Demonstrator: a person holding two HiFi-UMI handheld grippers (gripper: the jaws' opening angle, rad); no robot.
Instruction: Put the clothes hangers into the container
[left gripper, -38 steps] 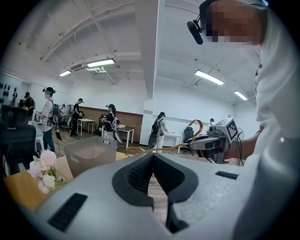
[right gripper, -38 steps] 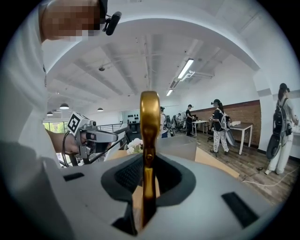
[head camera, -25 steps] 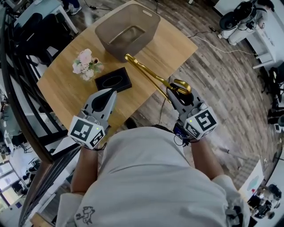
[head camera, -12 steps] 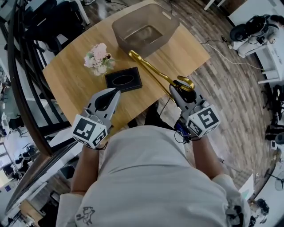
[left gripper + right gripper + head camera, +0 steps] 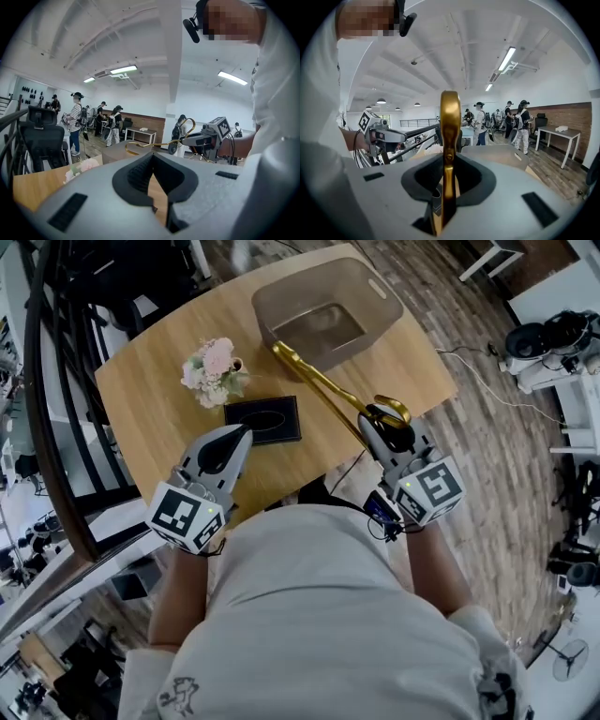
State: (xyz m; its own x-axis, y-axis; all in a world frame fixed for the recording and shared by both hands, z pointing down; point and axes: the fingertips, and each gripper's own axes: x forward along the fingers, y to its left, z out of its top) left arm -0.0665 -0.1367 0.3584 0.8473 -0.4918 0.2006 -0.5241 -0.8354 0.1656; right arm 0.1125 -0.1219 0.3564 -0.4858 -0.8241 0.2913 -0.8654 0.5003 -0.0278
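Note:
A gold clothes hanger (image 5: 323,385) slants over the wooden table (image 5: 150,418), with its far end at the near wall of the grey-brown container (image 5: 375,287). My right gripper (image 5: 366,425) is shut on the hanger near its hook, which curls over the jaws. In the right gripper view the gold hanger (image 5: 450,122) stands upright between the pads of the right gripper (image 5: 449,159), with the container (image 5: 497,152) beyond. My left gripper (image 5: 246,432) hovers over the table's near edge, shut and holding nothing. From the left gripper (image 5: 152,157) view the hanger (image 5: 154,144) shows ahead to the right.
A small pink flower bunch (image 5: 214,367) and a black tissue box (image 5: 263,419) lie on the table between my left gripper and the container. A dark railing (image 5: 52,427) runs along the left. Wood floor lies to the right of the table. Several people stand far off in the room.
The head view has swung, so table and container sit further right and higher. The hanger's far end has come slightly closer to the container. Both grippers keep their state.

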